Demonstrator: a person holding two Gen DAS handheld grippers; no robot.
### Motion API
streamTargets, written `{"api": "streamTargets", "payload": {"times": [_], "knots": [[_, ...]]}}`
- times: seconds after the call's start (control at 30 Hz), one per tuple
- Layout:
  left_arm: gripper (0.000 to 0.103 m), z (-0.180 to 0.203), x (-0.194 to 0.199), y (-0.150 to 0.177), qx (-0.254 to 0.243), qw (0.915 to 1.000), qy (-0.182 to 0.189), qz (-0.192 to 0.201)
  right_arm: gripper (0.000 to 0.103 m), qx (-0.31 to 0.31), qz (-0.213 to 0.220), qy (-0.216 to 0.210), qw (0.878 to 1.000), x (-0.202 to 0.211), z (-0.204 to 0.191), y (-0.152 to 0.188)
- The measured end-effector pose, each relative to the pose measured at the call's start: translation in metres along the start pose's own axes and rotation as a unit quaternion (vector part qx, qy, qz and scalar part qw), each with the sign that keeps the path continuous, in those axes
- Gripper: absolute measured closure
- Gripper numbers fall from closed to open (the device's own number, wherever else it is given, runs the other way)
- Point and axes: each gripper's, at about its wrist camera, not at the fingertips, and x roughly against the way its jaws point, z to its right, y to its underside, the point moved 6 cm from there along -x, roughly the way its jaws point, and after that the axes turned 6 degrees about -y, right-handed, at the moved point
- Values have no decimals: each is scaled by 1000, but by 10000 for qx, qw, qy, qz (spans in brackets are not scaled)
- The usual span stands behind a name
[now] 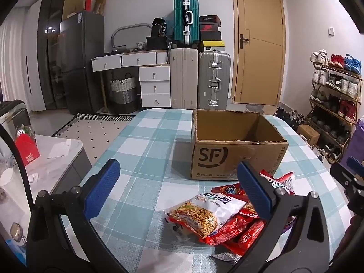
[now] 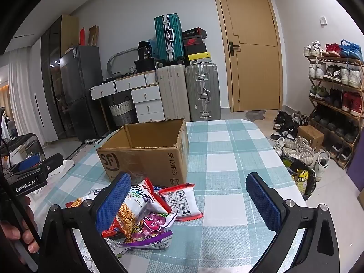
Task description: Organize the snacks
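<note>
An open, empty cardboard SF box (image 1: 236,145) stands on the checked tablecloth (image 1: 145,141); it also shows in the right wrist view (image 2: 145,152). A pile of snack packets (image 1: 218,216) lies in front of the box, topped by a white noodle-snack bag (image 1: 211,209). In the right wrist view the pile (image 2: 145,213) includes a purple packet (image 2: 152,225) and a white-and-red packet (image 2: 182,200). My left gripper (image 1: 177,188) is open and empty above the table, left of the pile. My right gripper (image 2: 188,202) is open and empty, over the pile's right side.
Suitcases (image 1: 200,79), white drawers (image 1: 154,84) and a dark fridge (image 1: 79,61) stand along the far wall by a wooden door (image 1: 259,41). A shoe rack (image 2: 334,86) and loose shoes are on the right. A low side table (image 1: 56,150) is at the left.
</note>
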Motion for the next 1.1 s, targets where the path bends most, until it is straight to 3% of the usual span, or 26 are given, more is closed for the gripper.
{"api": "streamTargets", "payload": {"times": [1.1], "knots": [[1,5,-1,2,-65,10000,37,-48,0,-26,-6,-8,10000,0,1,0]]}}
